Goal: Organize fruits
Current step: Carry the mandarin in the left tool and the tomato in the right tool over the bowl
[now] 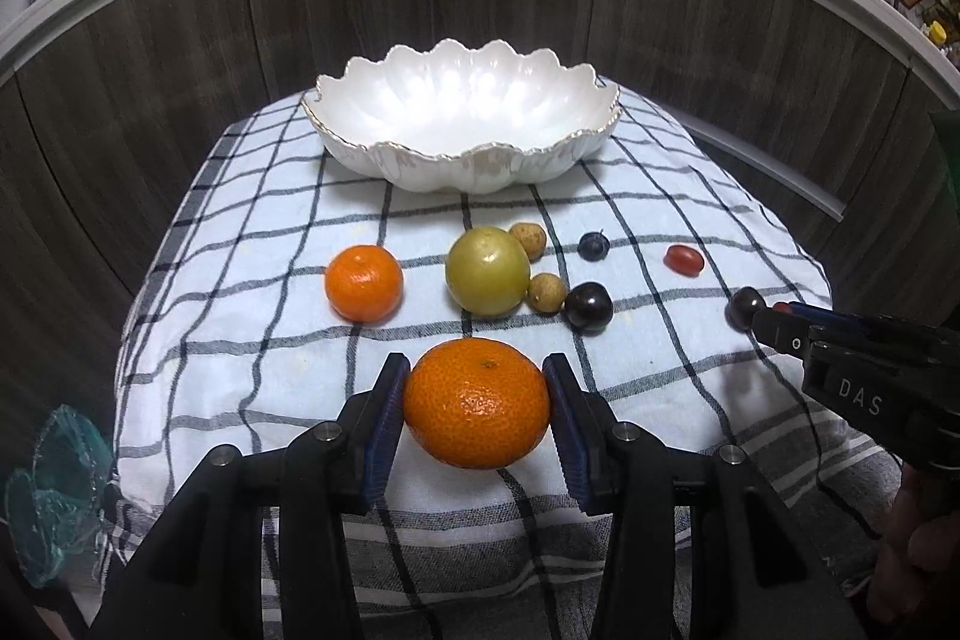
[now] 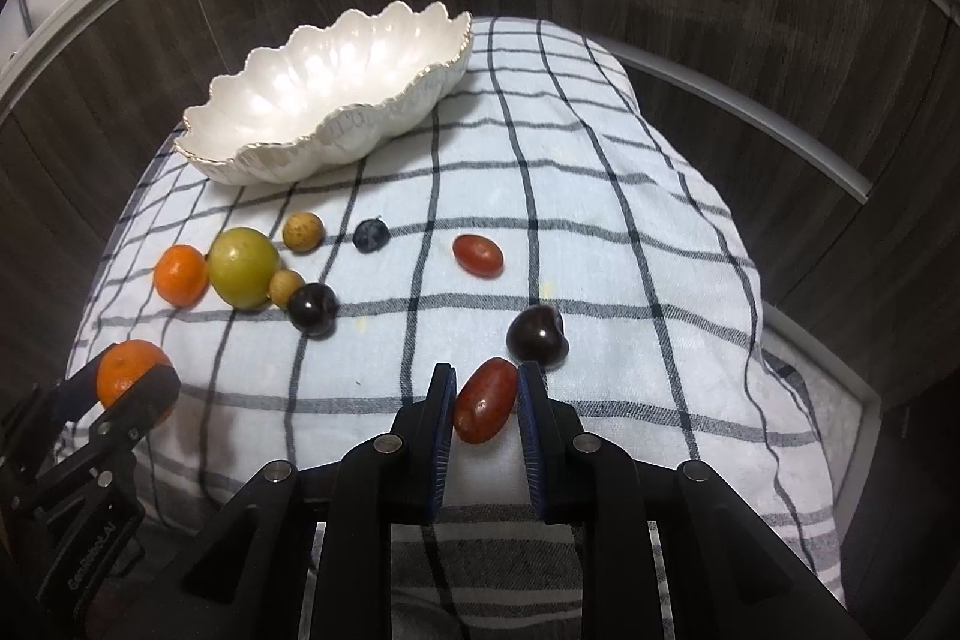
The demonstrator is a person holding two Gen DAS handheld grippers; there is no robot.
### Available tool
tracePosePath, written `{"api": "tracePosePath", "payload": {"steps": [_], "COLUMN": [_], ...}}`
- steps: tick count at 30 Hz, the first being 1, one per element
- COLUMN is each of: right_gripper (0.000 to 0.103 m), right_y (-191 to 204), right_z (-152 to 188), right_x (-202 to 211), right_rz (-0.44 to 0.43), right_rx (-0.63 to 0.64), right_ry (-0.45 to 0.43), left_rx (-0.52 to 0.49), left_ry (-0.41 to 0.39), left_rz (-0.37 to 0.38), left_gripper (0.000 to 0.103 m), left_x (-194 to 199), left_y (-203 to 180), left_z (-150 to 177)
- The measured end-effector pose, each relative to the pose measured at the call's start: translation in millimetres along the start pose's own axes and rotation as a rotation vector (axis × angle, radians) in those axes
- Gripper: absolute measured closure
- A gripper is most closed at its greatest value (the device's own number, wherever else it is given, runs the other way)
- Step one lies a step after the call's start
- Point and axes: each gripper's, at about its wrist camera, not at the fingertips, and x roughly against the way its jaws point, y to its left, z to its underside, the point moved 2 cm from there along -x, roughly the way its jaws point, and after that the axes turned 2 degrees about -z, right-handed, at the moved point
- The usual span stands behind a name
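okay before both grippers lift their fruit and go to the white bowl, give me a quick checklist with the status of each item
1. Left gripper fingers on both sides of the large orange: ok.
2. Right gripper fingers around the red oval fruit: ok.
3. Grip firm enough to lift: cannot tell.
4. White bowl has room: ok, nothing in it.
5. Dark cherry clear of the right fingers: not ok, it sits right beside one fingertip.
6. Path to the bowl over the remaining fruit: ok if lifted first.
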Motion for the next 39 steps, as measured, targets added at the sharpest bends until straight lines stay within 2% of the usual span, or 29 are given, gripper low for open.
{"api": "tracePosePath", "payload": {"steps": [9, 20, 39], "right_gripper": [0.081, 0.081, 0.081], "right_y": [9.6, 26.8, 35.2], "right_z": [-7.9, -27.7, -85.9], "right_x": [11.4, 19.7, 29.4], "right_rz": [-0.007, -0.059, -0.062], "right_rx": [0.038, 0.051, 0.088], "right_ry": [-0.03, -0.058, -0.172], "left_rx": [0.029, 0.06, 0.104], "left_ry": [-0.031, -0.064, -0.11], "left_rz": [-0.021, -0.04, -0.056], "left_gripper": [0.058, 0.058, 0.058], "left_x": [11.8, 18.8, 16.7], "left_y": [8.7, 16.7, 29.0], "left_z": [-14.5, -42.2, -99.1]}}
